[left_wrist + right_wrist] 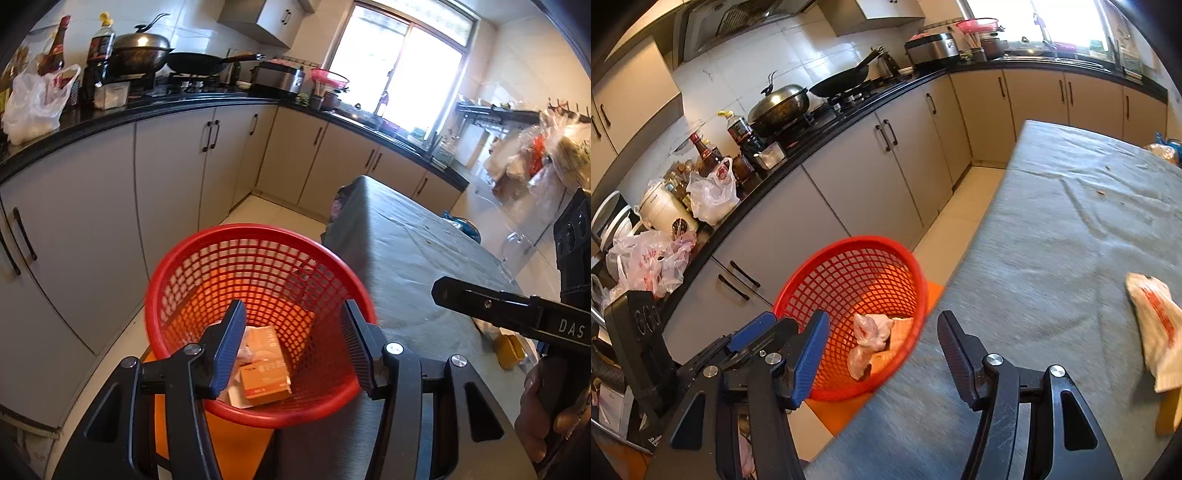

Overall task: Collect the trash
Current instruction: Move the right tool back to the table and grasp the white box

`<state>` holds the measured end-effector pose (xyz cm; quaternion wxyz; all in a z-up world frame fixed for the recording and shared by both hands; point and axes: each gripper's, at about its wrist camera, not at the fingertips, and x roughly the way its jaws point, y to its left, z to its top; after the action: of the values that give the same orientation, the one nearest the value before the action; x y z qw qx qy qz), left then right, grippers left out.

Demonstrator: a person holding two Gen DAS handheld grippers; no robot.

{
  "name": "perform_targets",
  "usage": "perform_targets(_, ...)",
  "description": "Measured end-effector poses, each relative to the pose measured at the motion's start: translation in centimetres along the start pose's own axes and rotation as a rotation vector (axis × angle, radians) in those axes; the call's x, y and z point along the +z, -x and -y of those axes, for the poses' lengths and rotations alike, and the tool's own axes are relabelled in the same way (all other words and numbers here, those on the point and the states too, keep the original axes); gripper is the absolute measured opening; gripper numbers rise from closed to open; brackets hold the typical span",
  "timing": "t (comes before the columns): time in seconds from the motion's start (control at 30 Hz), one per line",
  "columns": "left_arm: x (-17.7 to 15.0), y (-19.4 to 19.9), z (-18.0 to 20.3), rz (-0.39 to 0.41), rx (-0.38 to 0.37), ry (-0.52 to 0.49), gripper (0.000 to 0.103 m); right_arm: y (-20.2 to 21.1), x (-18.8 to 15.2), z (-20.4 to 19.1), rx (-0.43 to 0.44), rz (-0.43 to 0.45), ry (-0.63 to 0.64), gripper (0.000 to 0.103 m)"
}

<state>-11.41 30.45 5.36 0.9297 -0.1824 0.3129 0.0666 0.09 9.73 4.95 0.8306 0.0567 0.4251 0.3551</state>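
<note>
Left wrist view: your left gripper (291, 347) hung wide open and empty directly above the red basket (177, 280), which stood on the floor against the near edge of the grey-clothed table (406, 251). Inside the basket lay an orange carton (264, 382) and a second box behind it, so part of the trash appeared already collected. The right gripper's body crossed the frame to the right of the basket; something yellow beneath it was too obscured to identify.

Right wrist view: your right gripper (882, 350) was likewise spread wide, holding nothing, over the table edge beside the basket. A crumpled pink bag (868, 332) rested in the basket. One white-and-red wrapper (1156, 332) remained on the table, well right of the basket, partly cut off by the frame; whether more trash lay beyond could not be told.
</note>
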Motion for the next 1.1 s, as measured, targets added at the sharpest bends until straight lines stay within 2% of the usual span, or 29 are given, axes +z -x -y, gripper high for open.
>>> perform_targets(0.43,-1.6,-0.4,7.6,-0.039,-0.061,-0.118,0.056,5.2,-2.9,5.6,-0.029,0.048,-0.088,0.066)
perform_targets(0.63,-2.7,-1.1,11.3,-0.065,-0.089,-0.178,0.057,8.8,-4.2,9.9,-0.06,0.092,-0.151,0.066)
perform_targets(0.77,-3.5,-1.7,13.6,-0.083,-0.106,-0.221,0.057,12.6,-5.1,14.6,-0.133,0.144,-0.208,0.066)
perform_targets(0.97,-4.4,-2.2,16.5,-0.104,-0.131,-0.271,0.058,18.8,-6.4,23.9,-0.288,0.217,-0.356,0.069)
perform_targets(1.1,-5.1,-2.5,18.2,-0.116,-0.143,-0.298,0.058,20.4,-7.2,28.2,-0.304,0.216,-0.445,0.069)
